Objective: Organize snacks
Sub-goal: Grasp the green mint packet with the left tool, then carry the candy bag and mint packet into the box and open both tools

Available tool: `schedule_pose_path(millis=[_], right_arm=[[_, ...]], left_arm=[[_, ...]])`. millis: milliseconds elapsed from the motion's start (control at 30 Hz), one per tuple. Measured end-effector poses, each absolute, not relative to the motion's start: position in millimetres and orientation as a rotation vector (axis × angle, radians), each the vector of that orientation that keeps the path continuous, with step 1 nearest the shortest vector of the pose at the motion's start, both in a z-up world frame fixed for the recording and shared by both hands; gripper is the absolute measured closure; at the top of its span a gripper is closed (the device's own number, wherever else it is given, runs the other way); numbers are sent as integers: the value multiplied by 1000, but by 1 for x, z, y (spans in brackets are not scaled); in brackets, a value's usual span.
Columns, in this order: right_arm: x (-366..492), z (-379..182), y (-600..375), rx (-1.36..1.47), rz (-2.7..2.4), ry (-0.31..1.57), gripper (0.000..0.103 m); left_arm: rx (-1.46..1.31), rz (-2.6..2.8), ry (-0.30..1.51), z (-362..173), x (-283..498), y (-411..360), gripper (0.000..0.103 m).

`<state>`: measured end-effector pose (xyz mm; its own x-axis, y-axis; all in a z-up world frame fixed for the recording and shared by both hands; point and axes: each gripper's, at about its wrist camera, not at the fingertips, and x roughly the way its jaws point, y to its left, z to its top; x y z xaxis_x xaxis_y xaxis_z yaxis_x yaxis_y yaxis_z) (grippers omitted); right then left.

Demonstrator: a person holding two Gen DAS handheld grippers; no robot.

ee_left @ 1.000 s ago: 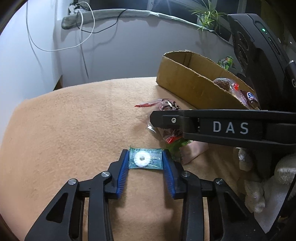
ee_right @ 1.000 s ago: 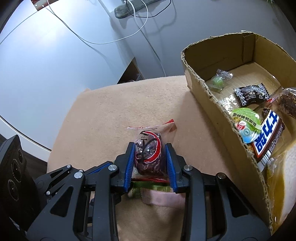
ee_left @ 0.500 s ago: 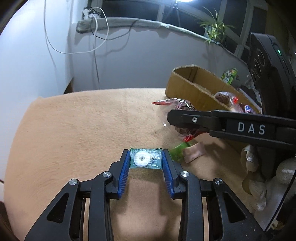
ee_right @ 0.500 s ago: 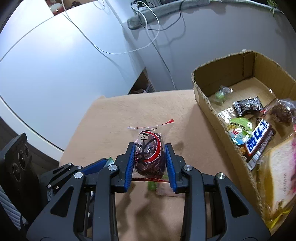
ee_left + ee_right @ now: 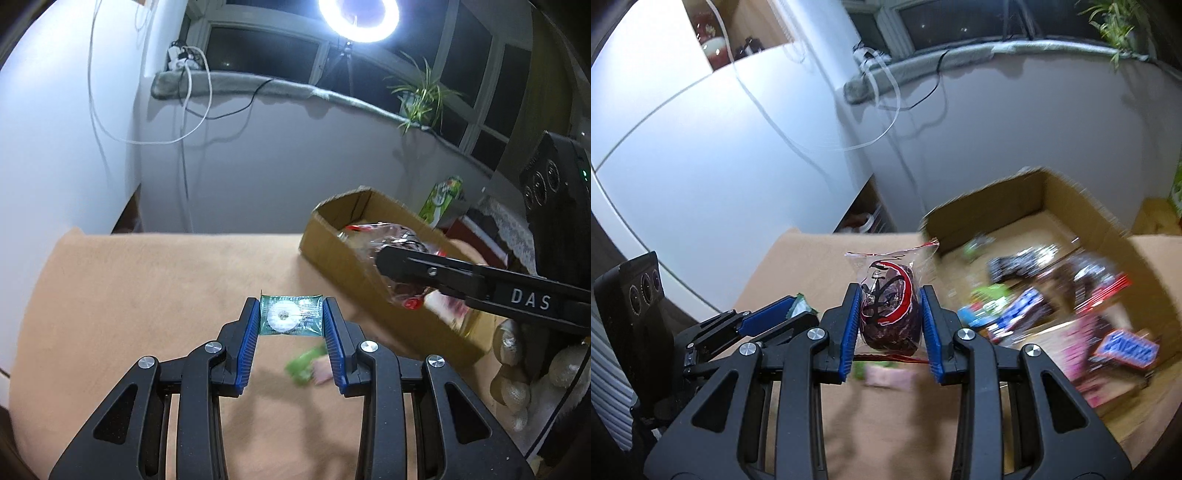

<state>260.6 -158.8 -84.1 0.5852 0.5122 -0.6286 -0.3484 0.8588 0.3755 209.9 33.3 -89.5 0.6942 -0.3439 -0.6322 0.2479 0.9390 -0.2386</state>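
My left gripper [image 5: 290, 320] clamps a green candy packet [image 5: 290, 319] above the tan cloth [image 5: 147, 295]. My right gripper [image 5: 889, 317] pinches a dark snack bag [image 5: 891, 317] beside the box [image 5: 1015, 206], whose contents look like blurred wrappers.

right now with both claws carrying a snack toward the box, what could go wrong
The left claw pinches the green candy packet only by its edges, so it might slip. The right claw holds the dark snack pouch beside the left one; they could bump over the cardboard box.
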Motion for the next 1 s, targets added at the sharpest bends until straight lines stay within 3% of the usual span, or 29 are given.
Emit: schedule_pose_path(millis=[400,1000], right_arm=[[309,-73,-240,233,387,795,70],[341,-100,-257,238,336,863,70]], left_arm=[[-138,-386,698,-73,249,-25,70],[-93,-424,757,-90,279,-72,70]])
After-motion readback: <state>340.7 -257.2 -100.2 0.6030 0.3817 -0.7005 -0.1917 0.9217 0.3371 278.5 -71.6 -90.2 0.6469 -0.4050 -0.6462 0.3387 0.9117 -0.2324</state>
